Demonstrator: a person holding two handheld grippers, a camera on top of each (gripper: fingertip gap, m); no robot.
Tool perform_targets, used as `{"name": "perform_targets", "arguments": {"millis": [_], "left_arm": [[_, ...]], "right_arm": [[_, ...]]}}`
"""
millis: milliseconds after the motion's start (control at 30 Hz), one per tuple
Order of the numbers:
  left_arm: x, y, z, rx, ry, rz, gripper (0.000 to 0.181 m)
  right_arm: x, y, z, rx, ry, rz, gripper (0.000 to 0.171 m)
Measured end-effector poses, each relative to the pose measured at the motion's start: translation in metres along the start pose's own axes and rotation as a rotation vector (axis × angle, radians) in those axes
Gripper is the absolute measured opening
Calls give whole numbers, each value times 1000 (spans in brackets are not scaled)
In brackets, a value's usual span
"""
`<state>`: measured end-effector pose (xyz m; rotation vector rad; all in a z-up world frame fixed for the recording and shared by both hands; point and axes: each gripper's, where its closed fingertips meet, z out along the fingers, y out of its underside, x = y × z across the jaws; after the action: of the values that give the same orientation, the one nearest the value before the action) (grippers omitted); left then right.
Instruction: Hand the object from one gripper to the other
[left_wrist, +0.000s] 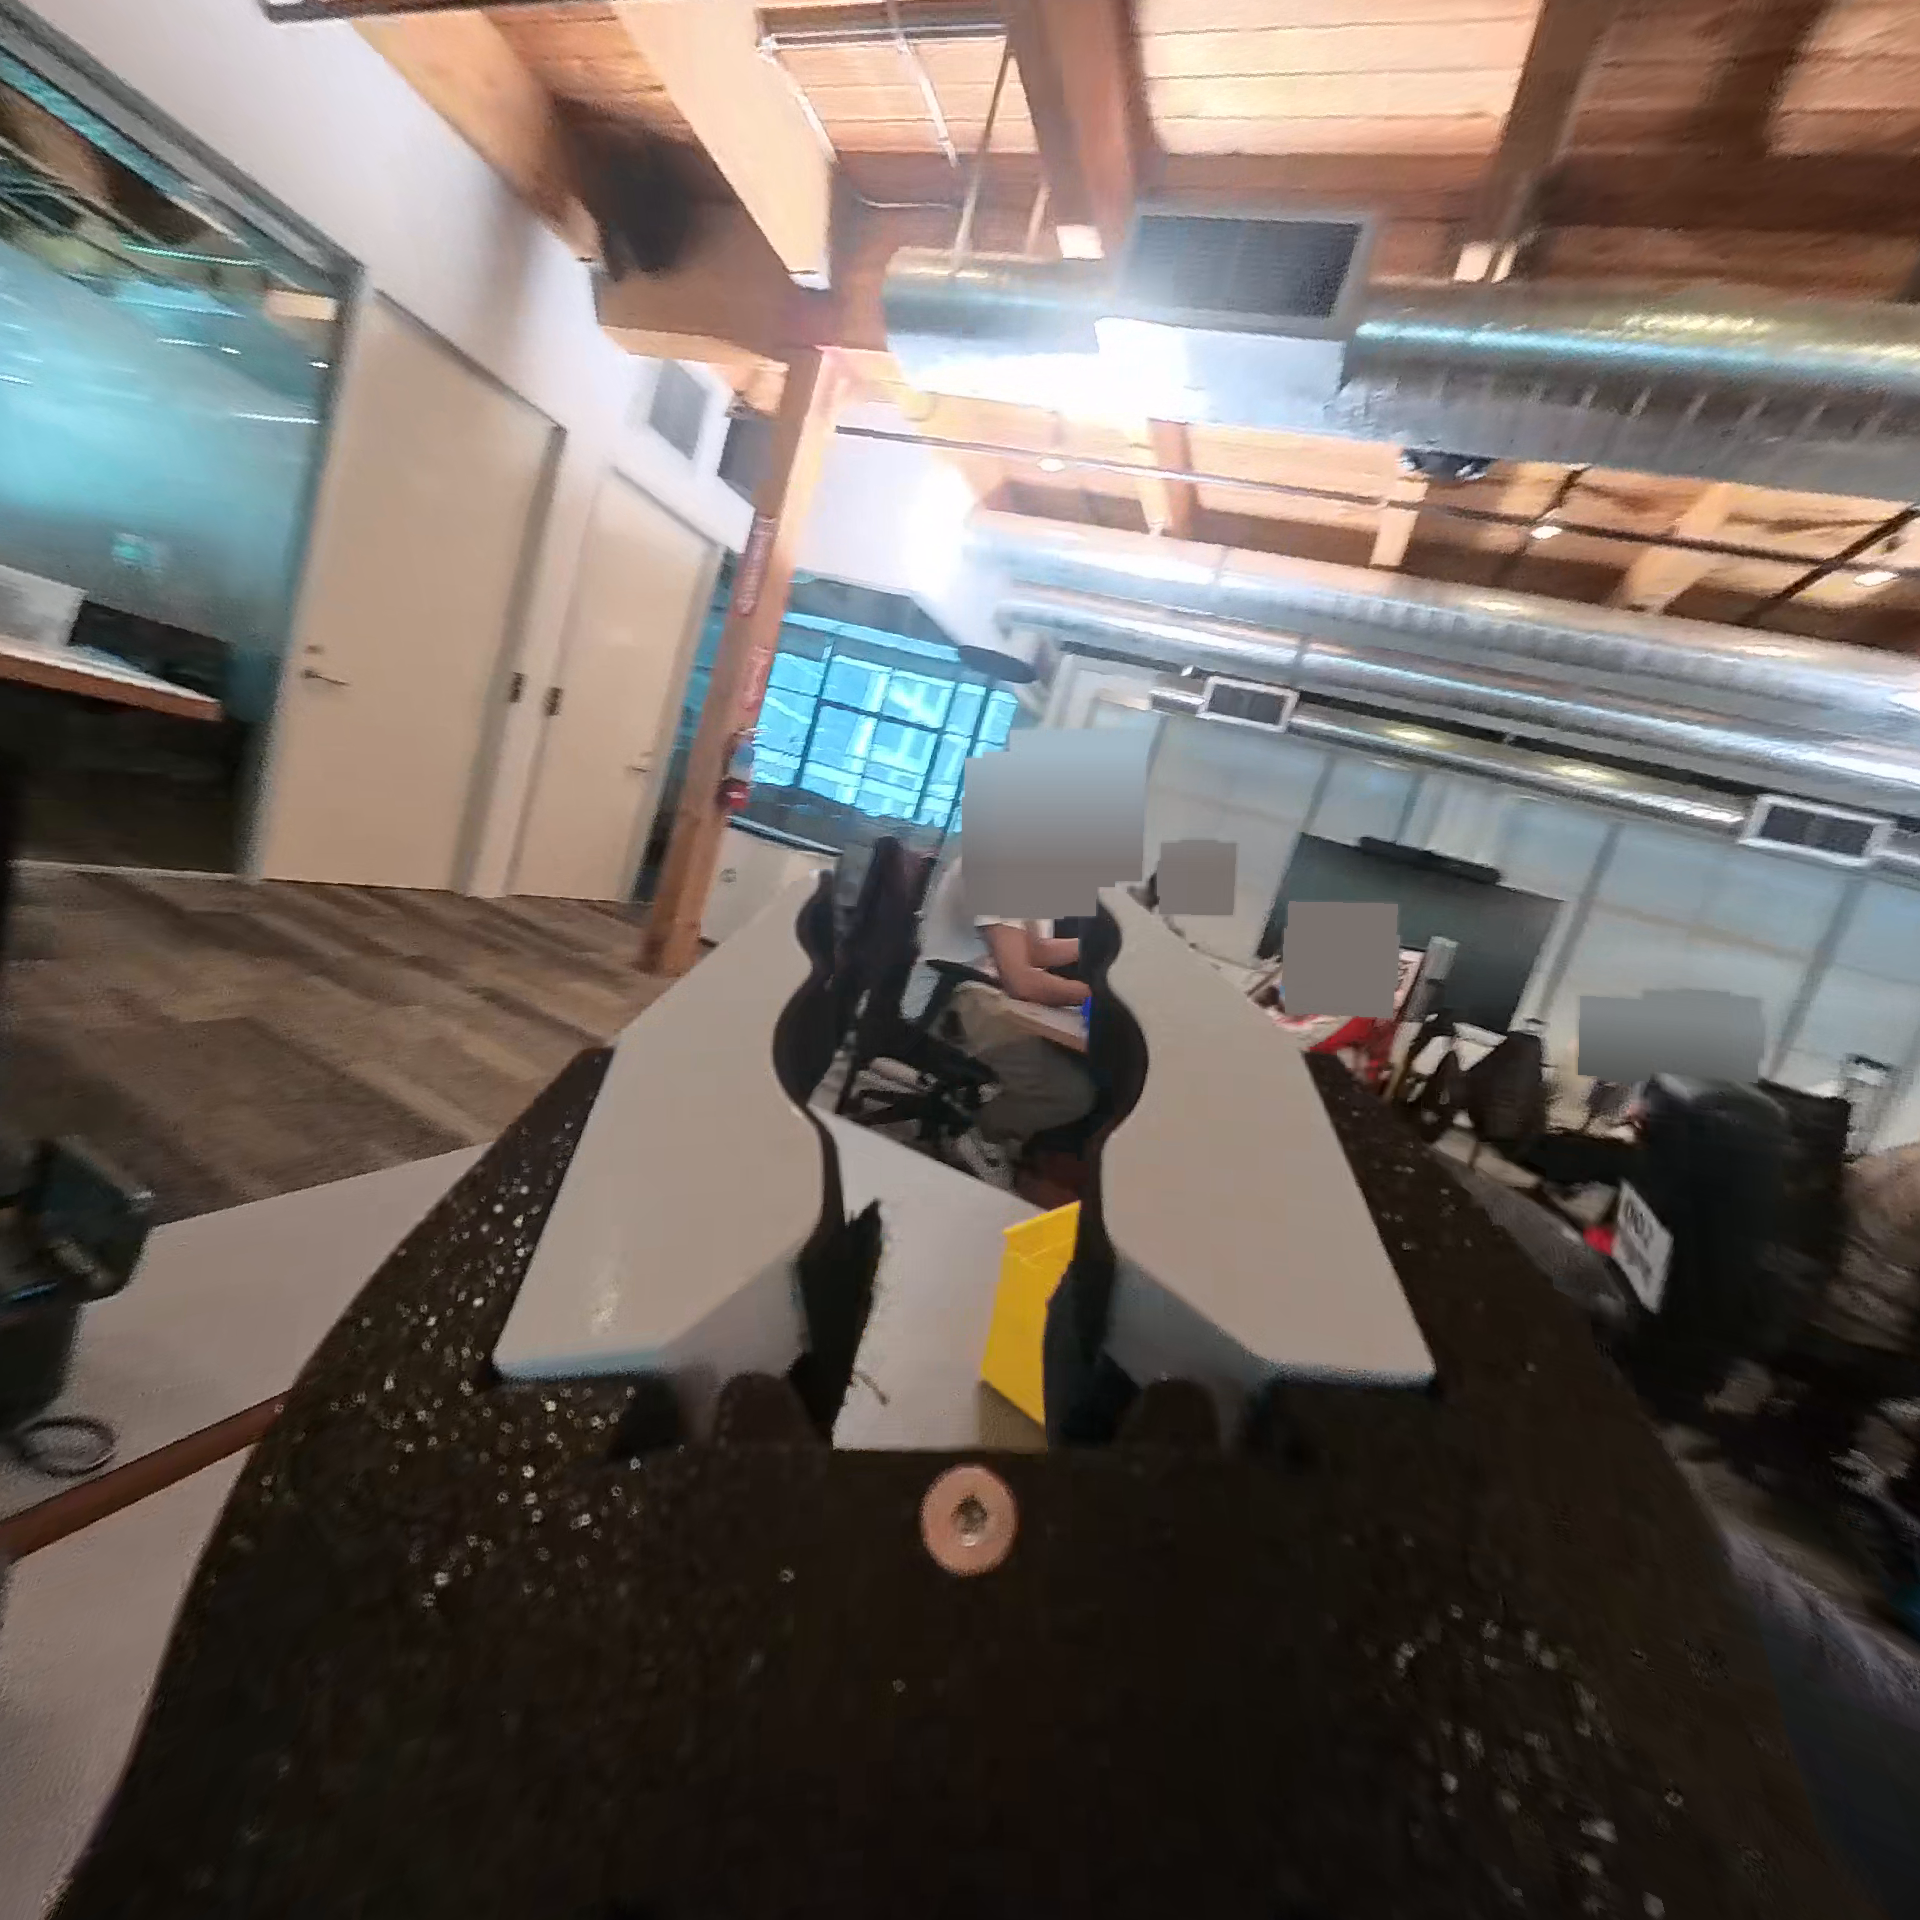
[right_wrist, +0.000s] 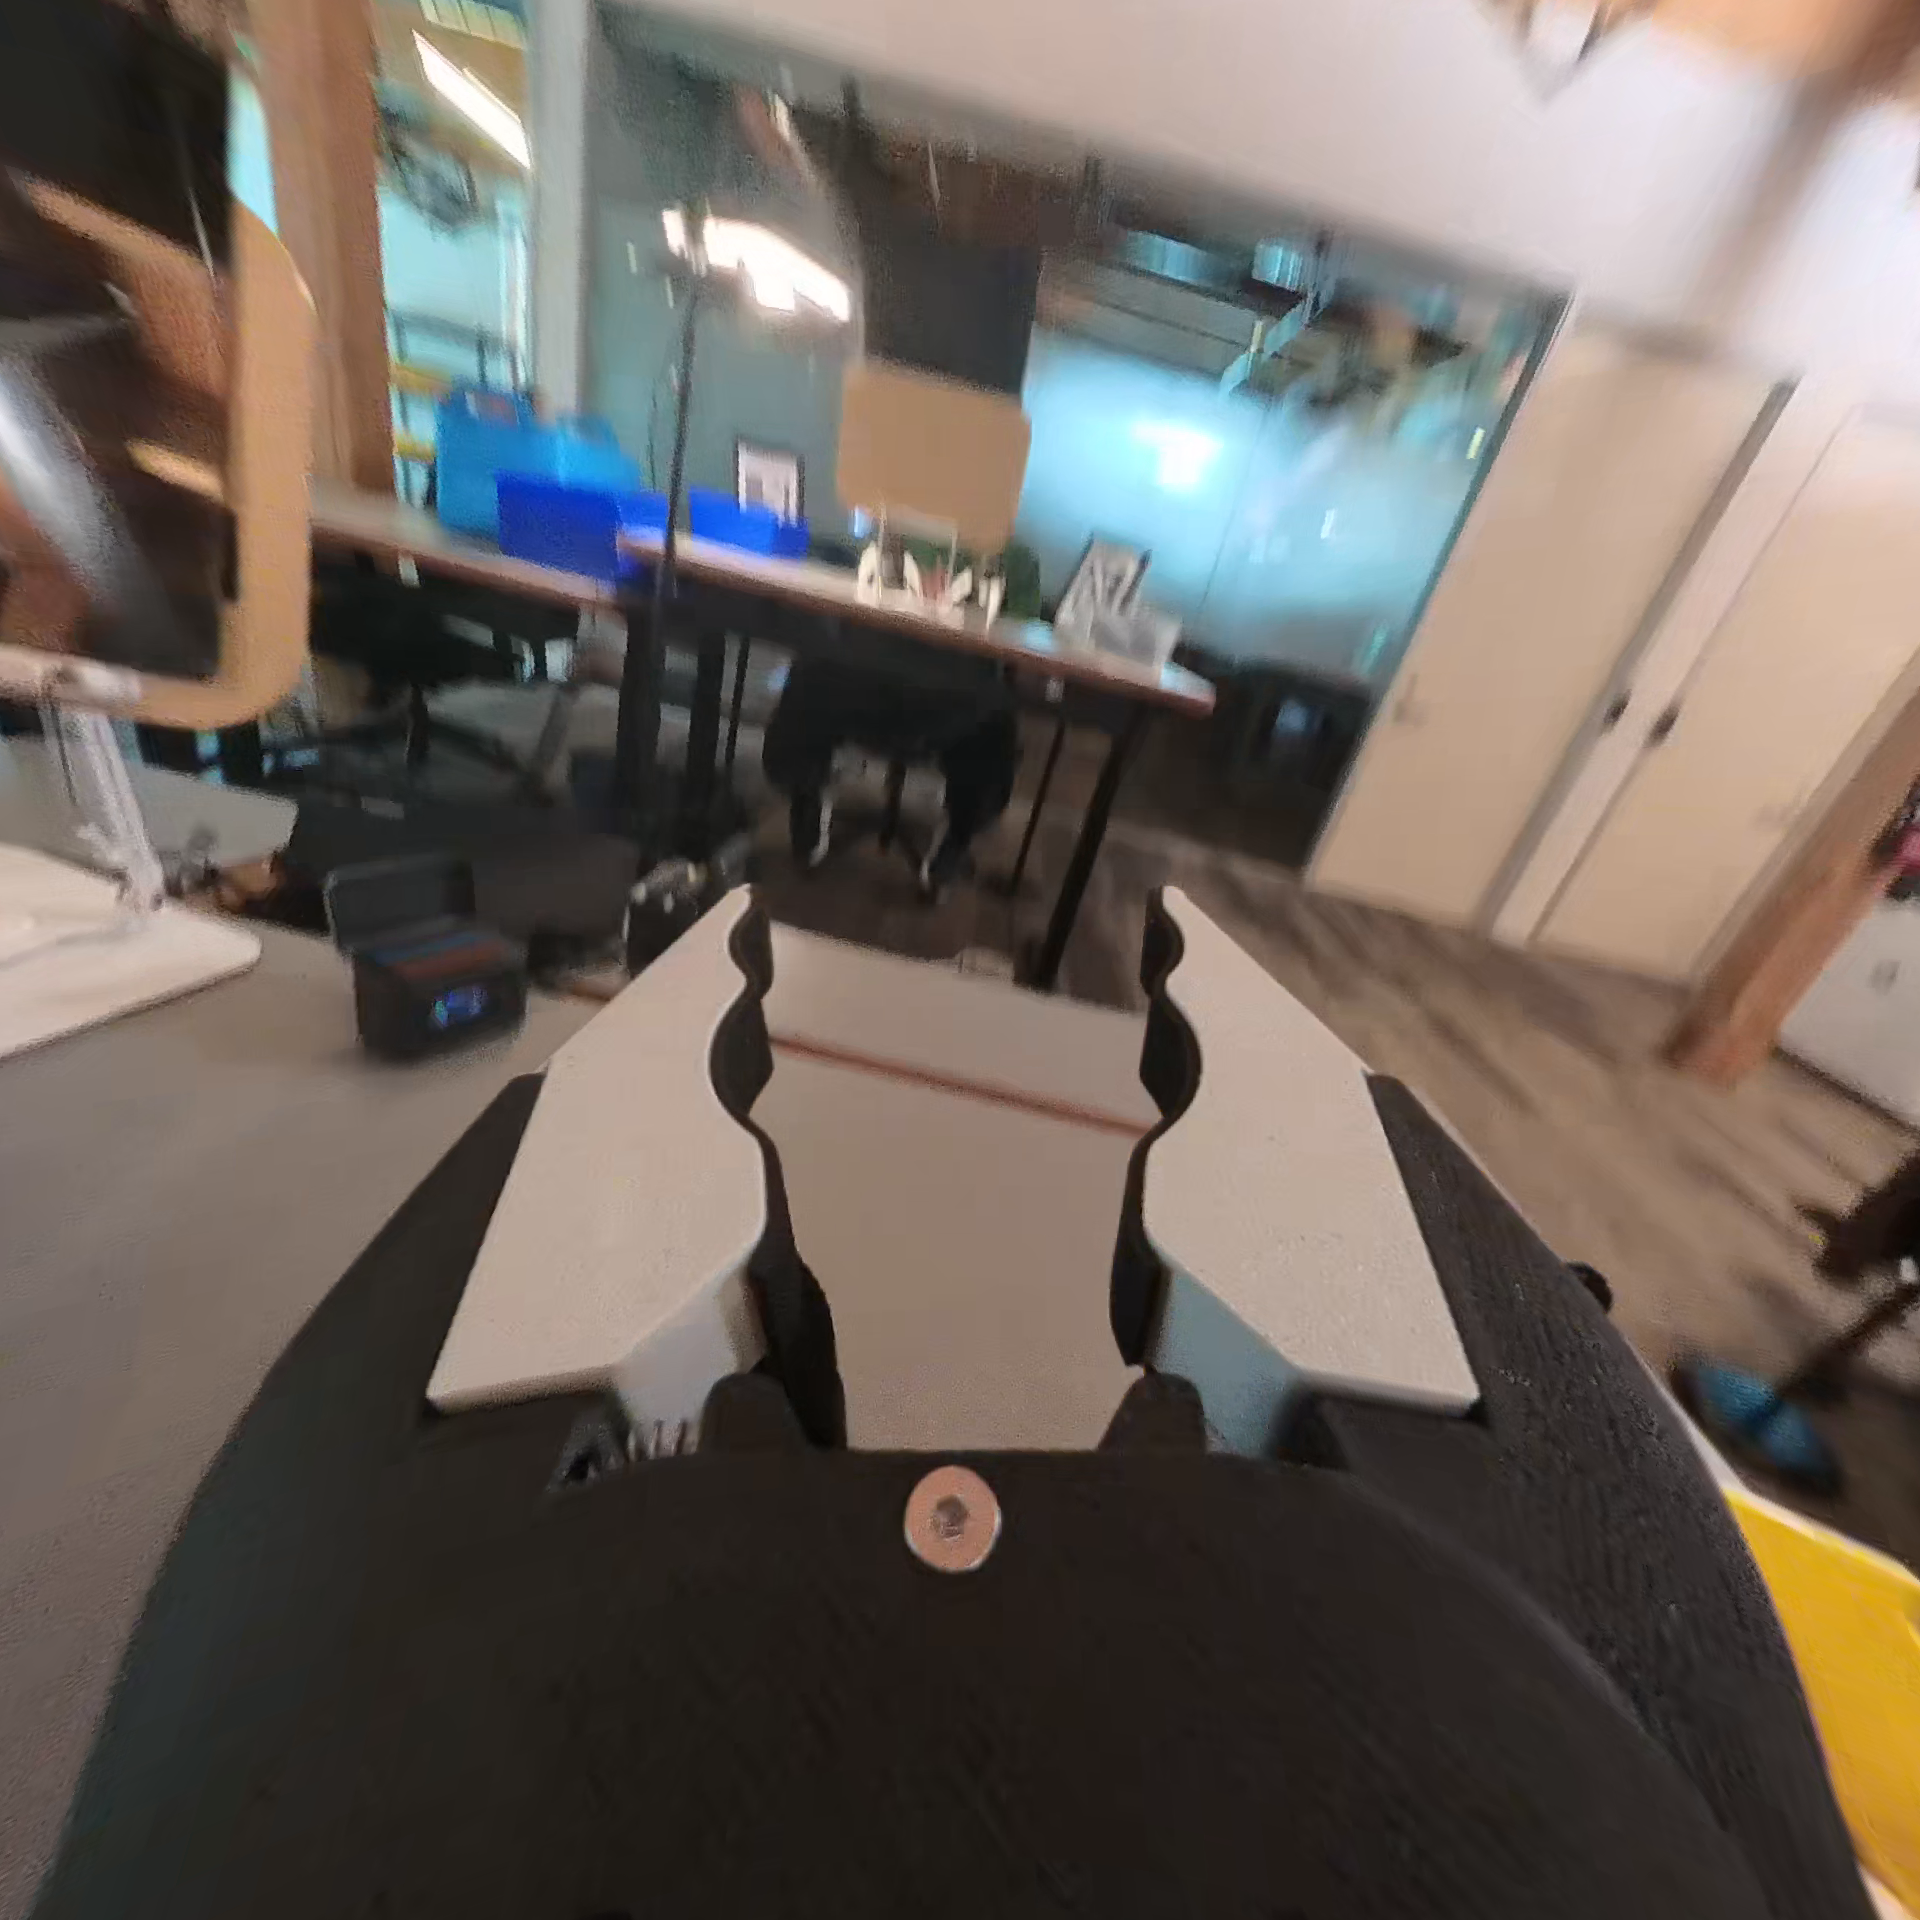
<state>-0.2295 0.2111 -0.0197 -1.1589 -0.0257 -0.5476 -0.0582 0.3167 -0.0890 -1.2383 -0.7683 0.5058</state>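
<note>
My left gripper (left_wrist: 961, 904) is open and empty, raised and pointing out over the far edge of the grey table (left_wrist: 208, 1299). A yellow bin (left_wrist: 1023, 1309) shows low between its fingers, down on the table. My right gripper (right_wrist: 956, 899) is also open and empty, held above the same grey table (right_wrist: 935, 1247). A corner of the yellow bin (right_wrist: 1849, 1662) shows at the lower right of the right wrist view. Neither gripper shows in the other's view. I see no object held between either pair of fingers. Both views are motion-blurred.
A black device (left_wrist: 62, 1226) and a coiled cable (left_wrist: 68, 1439) lie at the table's left. People sit on office chairs (left_wrist: 904, 1018) beyond it. In the right wrist view a black case (right_wrist: 436, 966) and a white pad (right_wrist: 104, 956) lie at the left, with a desk holding blue bins (right_wrist: 623, 520) behind.
</note>
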Motion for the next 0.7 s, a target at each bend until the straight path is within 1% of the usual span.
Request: {"name": "perform_targets", "arguments": {"millis": [67,133,167,233,300,367,400,433,467,500,533,633,700], "left_arm": [[-3,5,2,-28,-43,46,48],[-5,9,4,-52,-85,104,52],[-7,10,5,-62,-106,131,53],[-11,12,5,-73,-146,177,53],[-18,12,4,-80,-184,211,54],[-25,13,3,-79,-220,235,55],[-28,13,3,-80,-239,249,55],[-29,13,3,-86,-260,267,55],[-28,14,4,-93,-276,298,55],[-25,13,5,-104,-288,336,56],[-20,14,4,-125,-301,375,56],[-7,14,-11,-197,-381,444,61],[3,9,-30,-204,-420,443,62]], "right_arm": [[-25,5,23,146,26,32,65],[-46,30,45,223,39,89,61],[-56,48,55,224,46,102,61],[-88,77,67,216,-31,147,61],[-122,91,67,241,-163,208,63],[-140,84,70,255,-247,258,64],[-145,79,69,290,-276,250,64],[-152,81,69,298,-302,226,63],[-159,88,71,267,-323,207,63],[-160,91,73,242,-325,194,63],[-160,90,72,255,-322,186,62],[-163,90,70,257,-351,191,56],[-166,93,71,240,-359,182,55]]}}
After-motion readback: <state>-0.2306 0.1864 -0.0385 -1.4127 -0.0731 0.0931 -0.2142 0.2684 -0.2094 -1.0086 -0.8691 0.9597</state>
